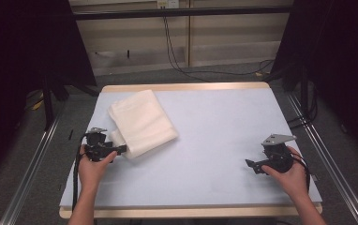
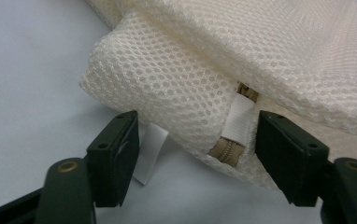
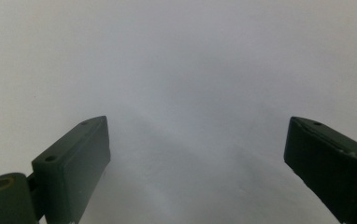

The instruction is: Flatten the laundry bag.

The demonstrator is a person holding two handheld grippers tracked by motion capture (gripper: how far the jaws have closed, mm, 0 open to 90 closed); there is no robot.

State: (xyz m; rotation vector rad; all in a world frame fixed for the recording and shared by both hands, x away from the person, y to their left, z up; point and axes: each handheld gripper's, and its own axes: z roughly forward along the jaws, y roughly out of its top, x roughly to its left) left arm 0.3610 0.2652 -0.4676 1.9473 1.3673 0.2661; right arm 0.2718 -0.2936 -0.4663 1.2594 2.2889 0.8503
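My left hand-held gripper (image 2: 197, 140) sits at the near corner of the folded white mesh bag (image 1: 142, 123), which lies on the left part of the pale surface (image 1: 224, 140); its jaws flank the zipper end (image 2: 228, 151) without pressing it. My right hand-held gripper (image 1: 252, 165) rests released, well apart at the right.

Cream honeycomb-mesh bag (image 2: 242, 60), tan zipper (image 2: 225, 151)

Pale blue-grey table top (image 1: 224, 136) with a light wooden edge (image 1: 186, 87), set on grey carpet floor (image 1: 36, 154). Beige panelled wall (image 1: 224, 44) behind, crossed by a black horizontal bar (image 1: 182, 13), black cables (image 1: 177, 56) hanging down to the floor. Dark curtains (image 1: 22, 56) at both sides. Metal rails (image 1: 27, 173) along the floor.
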